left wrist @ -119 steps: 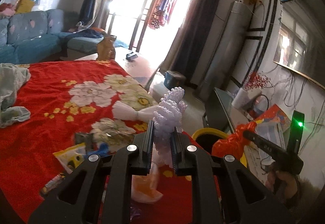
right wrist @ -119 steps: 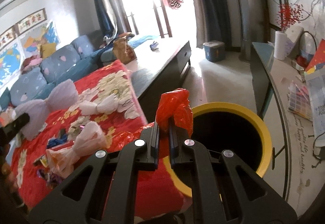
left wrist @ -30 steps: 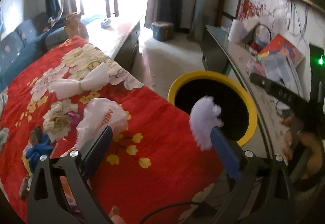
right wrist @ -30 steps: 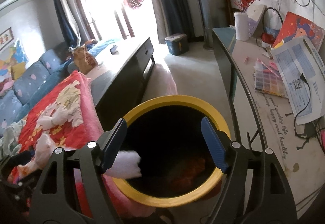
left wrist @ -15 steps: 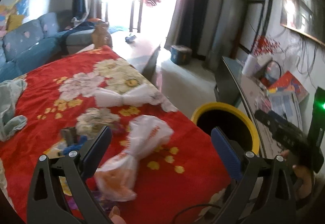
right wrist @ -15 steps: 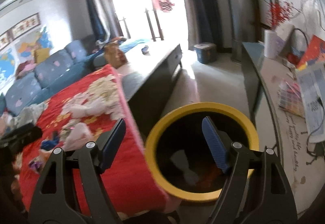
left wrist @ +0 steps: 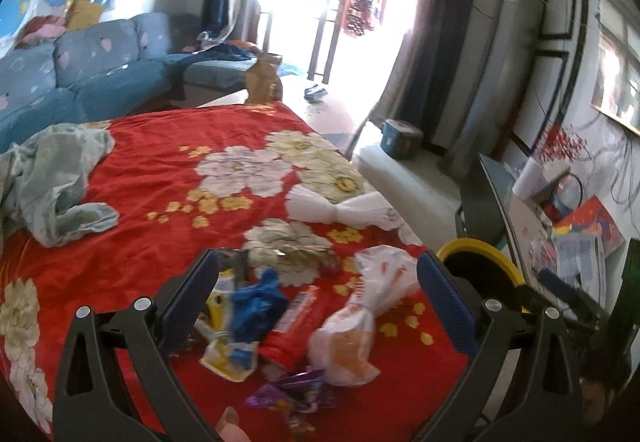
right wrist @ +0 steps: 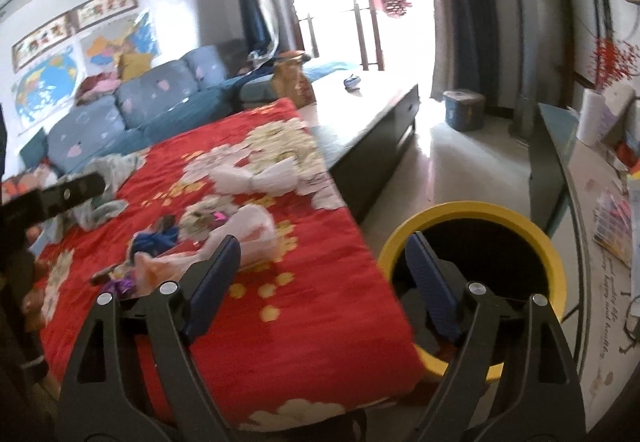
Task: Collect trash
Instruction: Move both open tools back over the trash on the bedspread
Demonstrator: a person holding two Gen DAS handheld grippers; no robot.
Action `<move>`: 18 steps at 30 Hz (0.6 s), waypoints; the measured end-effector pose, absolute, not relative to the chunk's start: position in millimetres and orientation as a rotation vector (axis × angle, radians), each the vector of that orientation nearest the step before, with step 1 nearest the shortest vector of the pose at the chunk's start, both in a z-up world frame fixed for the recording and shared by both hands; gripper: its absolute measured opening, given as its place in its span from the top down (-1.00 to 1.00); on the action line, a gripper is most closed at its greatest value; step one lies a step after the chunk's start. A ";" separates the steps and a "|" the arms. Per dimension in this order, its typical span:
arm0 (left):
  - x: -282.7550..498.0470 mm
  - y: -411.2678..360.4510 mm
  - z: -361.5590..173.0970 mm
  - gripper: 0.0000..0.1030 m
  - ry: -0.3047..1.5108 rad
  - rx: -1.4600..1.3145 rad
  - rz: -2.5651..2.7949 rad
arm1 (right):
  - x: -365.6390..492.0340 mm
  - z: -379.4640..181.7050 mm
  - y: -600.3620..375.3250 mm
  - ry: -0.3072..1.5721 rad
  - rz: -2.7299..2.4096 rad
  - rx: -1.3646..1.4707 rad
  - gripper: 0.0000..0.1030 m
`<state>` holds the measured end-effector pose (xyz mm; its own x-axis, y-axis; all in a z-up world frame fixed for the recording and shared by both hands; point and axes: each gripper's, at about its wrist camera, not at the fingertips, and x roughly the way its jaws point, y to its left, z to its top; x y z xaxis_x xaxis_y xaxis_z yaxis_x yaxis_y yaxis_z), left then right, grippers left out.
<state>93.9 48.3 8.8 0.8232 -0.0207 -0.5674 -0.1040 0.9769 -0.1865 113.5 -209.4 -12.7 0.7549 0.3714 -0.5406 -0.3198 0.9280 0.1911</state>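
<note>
Above the red floral cloth [left wrist: 168, 177] and its litter, both grippers' fingers wide apart, empty, left gripper [left wrist: 316, 294], right gripper [right wrist: 322, 274].

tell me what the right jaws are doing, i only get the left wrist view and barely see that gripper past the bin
Observer: The right gripper has its jaws wide open with nothing between them.
Operator: ok and the yellow bin, my own jaw covers most of it
Observer: The right wrist view shows the yellow bin almost whole. It stands on the floor, right by the edge of the red cloth.
Operator: anything over its mouth
Observer: No lid or bag. The opening is uncovered and dark inside, and only that gripper's right jaw crosses in front of it.
</note>
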 end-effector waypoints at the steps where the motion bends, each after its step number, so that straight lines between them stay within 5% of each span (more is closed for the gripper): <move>1: 92.9 52.4 8.7 -0.87 0.602 -0.219 0.051 | 111.8 -12.8 -203.4 0.612 0.393 0.082 -0.49; 18: 59.5 111.6 -21.6 -0.85 0.687 -0.277 0.045 | 94.5 -32.0 -124.4 0.708 0.604 -0.022 -0.42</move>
<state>59.5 111.6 -21.6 0.7739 -0.0501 -0.6313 -0.1319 0.9623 -0.2380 94.5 -124.4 -32.0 0.5972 0.5133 -0.6163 -0.5275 0.8302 0.1803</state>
